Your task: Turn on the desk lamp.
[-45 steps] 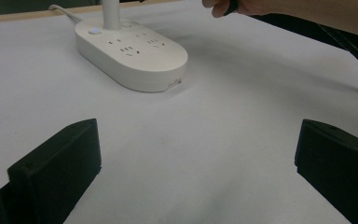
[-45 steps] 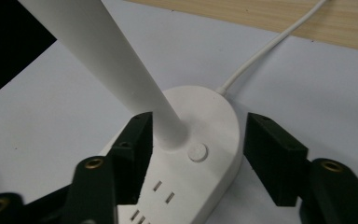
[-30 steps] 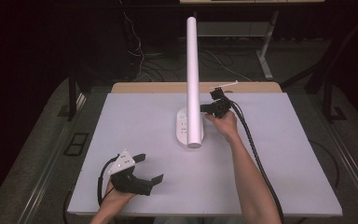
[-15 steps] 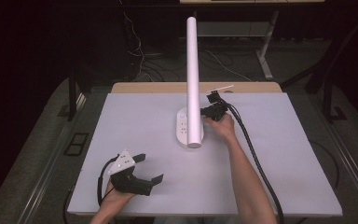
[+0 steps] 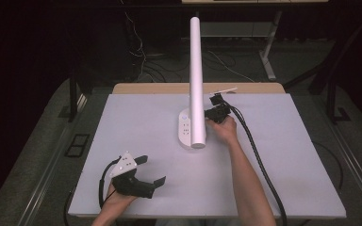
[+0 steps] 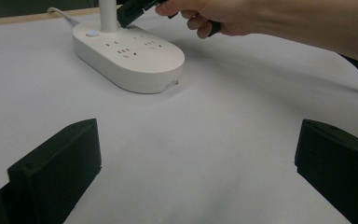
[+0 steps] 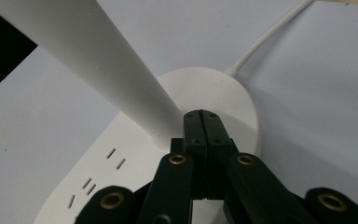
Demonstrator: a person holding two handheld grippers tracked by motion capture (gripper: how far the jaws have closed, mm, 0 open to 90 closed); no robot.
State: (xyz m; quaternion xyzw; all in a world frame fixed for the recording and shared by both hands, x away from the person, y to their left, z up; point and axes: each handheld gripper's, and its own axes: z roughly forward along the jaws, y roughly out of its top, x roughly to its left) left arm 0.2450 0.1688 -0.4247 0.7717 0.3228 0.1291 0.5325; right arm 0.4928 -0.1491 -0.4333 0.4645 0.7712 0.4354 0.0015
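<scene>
High view looks down on a pale lavender tabletop (image 5: pixel 273 160) with a wooden strip along its far edge, dark floor and tangled cables beyond, and a white oval power-strip base (image 5: pixel 185 129) with a tall white post (image 5: pixel 196 70) near the far-middle. Right gripper view shows what that misses: the right gripper (image 7: pixel 201 122), jaws pressed together, tips at the post's foot. Left gripper (image 5: pixel 143 172) rests near the front-left corner, jaws wide apart.

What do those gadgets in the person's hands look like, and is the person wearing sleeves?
Each hand holds a black tool with two blocky jaws. The left tool carries a grey three-cornered plate with small dots on top; a black cable loops from it. The right tool shows brass-coloured pivot pins and trails a thick black cable. Both forearms are bare.
</scene>
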